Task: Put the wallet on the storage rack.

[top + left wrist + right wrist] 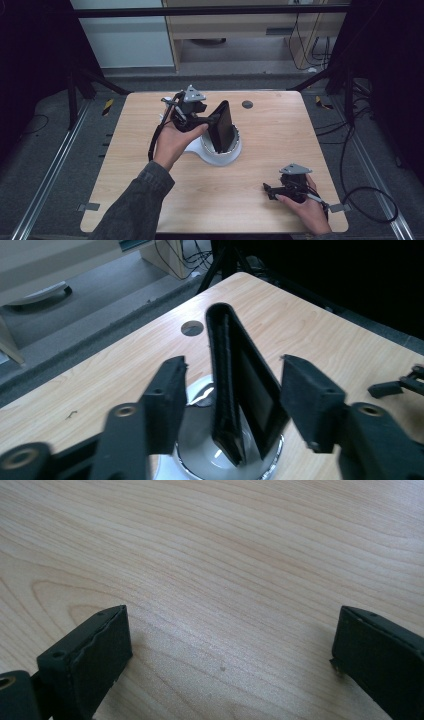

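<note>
The lower end of the black wallet point(235, 390) is sinking out of sight inside the white bowl point(220, 152), so how it is resting there cannot be told. The bowl's near rim is being cut off by the bottom edge of the left gripper view. In the high view the person's left hand point(172, 142) is covering much of the left gripper point(212, 119), and both sleeves are running off the frame at 6 o'clock.

The wallet is standing on end in the bowl, leaning toward 1 o'clock, near the middle of the wooden table point(270, 135). The left gripper point(232, 385) is sitting at the wallet's 9 o'clock in the high view. In its own view the jaws are standing apart on either side of the wallet, a clear gap showing at each pad: released, nothing clamped.

The right gripper point(266, 189) is lying well apart, at 5 o'clock from the bowl. In the right gripper view its jaws point(230, 650) are gaping wide over bare wood, grasping nothing.
</note>
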### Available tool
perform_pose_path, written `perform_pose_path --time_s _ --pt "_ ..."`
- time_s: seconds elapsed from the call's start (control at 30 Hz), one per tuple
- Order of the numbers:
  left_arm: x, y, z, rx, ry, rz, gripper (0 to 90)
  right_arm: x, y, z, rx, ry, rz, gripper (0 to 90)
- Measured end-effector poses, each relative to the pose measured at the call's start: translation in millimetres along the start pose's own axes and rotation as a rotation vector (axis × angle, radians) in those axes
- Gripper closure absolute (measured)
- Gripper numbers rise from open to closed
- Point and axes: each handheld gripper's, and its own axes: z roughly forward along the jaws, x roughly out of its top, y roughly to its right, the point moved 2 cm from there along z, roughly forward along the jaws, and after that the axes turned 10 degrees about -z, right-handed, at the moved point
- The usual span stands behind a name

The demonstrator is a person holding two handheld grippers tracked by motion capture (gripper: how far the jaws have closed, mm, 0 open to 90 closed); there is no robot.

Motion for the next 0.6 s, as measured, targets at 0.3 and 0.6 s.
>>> perform_pose_path --time_s 0.3,0.6 --pt "-21.4 14.0 -12.5 -0.038 0.003 0.028 15.8 0.3 -0.7 -0.4 0.002 -0.002 0.007 2.5" --pt "-41.2 18.2 -21.1 -0.072 0.008 0.023 9.6 0.4 -0.8 -0.2 0.002 -0.003 0.007 2.3"
